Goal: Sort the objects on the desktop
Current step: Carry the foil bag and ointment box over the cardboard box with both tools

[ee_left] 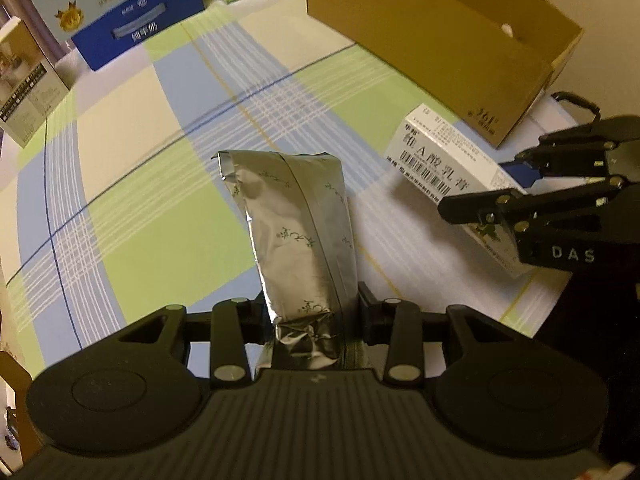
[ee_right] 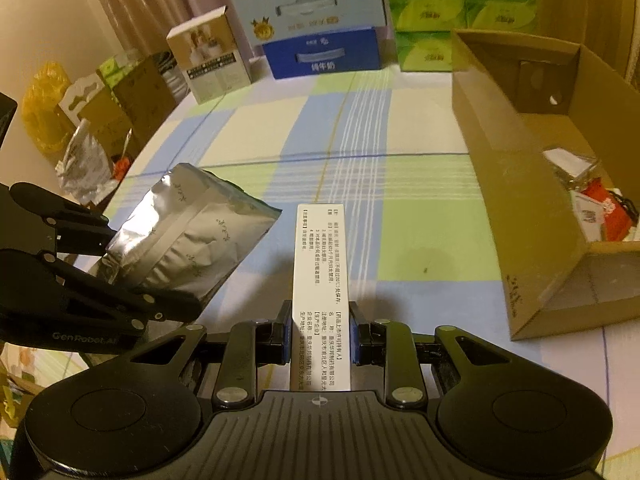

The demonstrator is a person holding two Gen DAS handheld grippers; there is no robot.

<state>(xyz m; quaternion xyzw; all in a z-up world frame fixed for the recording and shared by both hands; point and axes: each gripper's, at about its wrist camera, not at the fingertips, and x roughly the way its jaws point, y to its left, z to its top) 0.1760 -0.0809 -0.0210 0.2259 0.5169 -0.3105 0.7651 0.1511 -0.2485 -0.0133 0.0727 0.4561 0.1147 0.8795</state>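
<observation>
Silver foil pouch (ee_left: 296,236), creased, with small green sprigs.

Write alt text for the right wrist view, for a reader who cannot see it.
The right tongs grip a slim white medicine box above a plaid tablecloth. At left, the left tongs hold a silver foil pouch. An open cardboard box with a few items inside sits at right.

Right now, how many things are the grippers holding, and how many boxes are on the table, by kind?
Held foil pouch: 1
Held white box: 1
Open cardboard box: 1
Blue milk boxes: 2
Beige box: 1
Total: 6
</observation>
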